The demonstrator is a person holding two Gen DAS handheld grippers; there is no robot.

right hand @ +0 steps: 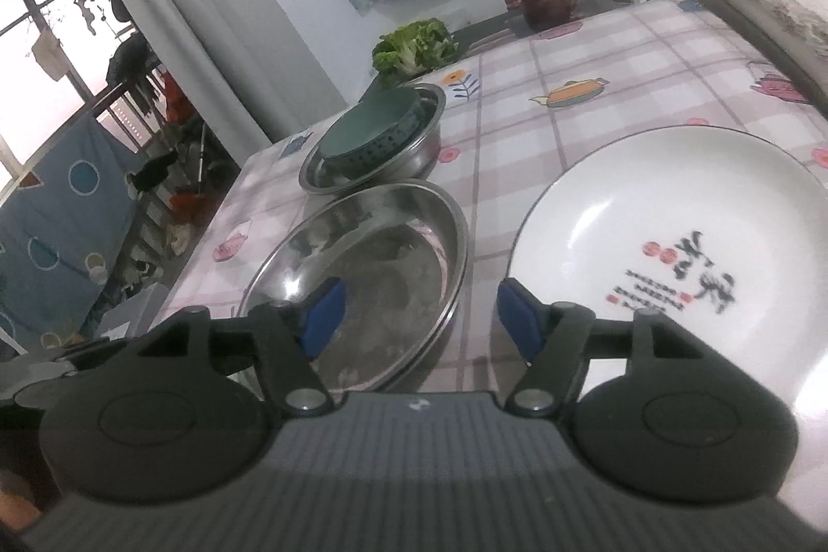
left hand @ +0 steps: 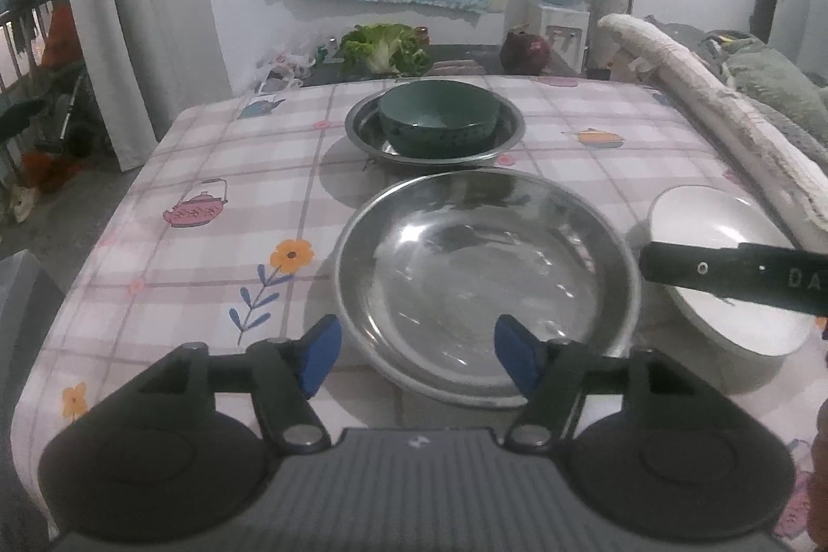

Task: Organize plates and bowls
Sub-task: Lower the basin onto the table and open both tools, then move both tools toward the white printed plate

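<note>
Steel plate [left hand: 486,278] near | white plate [right hand: 673,252] beside — both grippers' fingers wide, empty

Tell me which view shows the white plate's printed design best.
The right wrist view. There the white plate lies nearly whole, and its printed design of black characters and red marks faces the camera, slightly blurred. In the left wrist view the plate sits at the right edge, crossed by the right gripper's black finger, with no print visible.
</note>
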